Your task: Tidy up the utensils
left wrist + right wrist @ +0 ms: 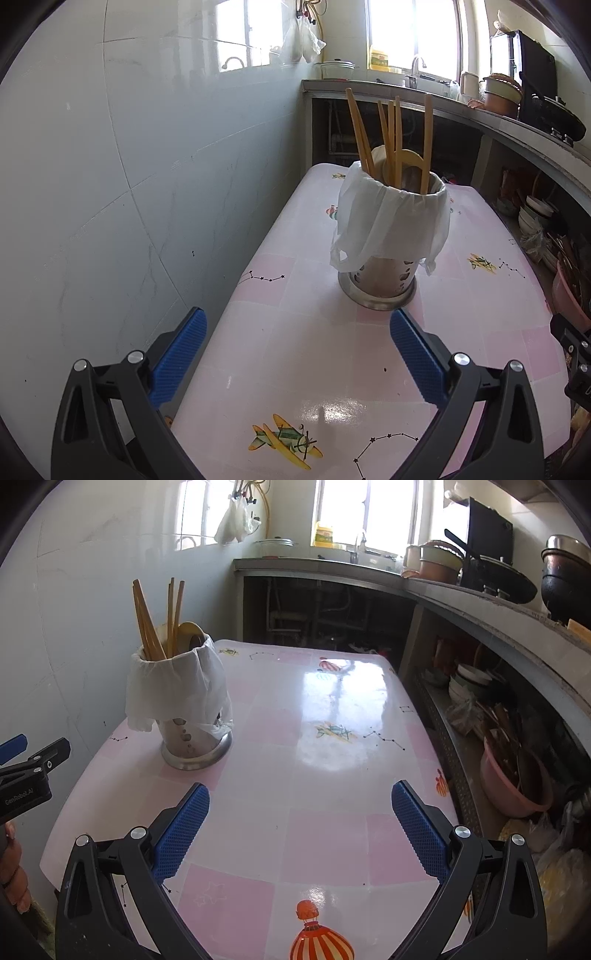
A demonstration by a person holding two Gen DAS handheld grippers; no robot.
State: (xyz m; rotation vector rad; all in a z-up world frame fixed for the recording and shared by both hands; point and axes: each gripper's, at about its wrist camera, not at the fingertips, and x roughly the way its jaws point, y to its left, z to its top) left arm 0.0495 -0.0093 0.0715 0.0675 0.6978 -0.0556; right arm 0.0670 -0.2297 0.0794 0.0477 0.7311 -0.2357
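Both claws hang spread wide over the near edge of the pink patterned surface (332, 775), each holding nothing: the left claw (298, 360) above its near left corner, the right claw (301, 834) toward the near right. A perforated metal utensil holder (376, 284), draped with a white plastic bag (384, 218), stands upright near the surface's left edge, by the tiled wall (110, 184). Wooden chopsticks (395, 136) and a wooden spoon (190, 631) stick up from it.
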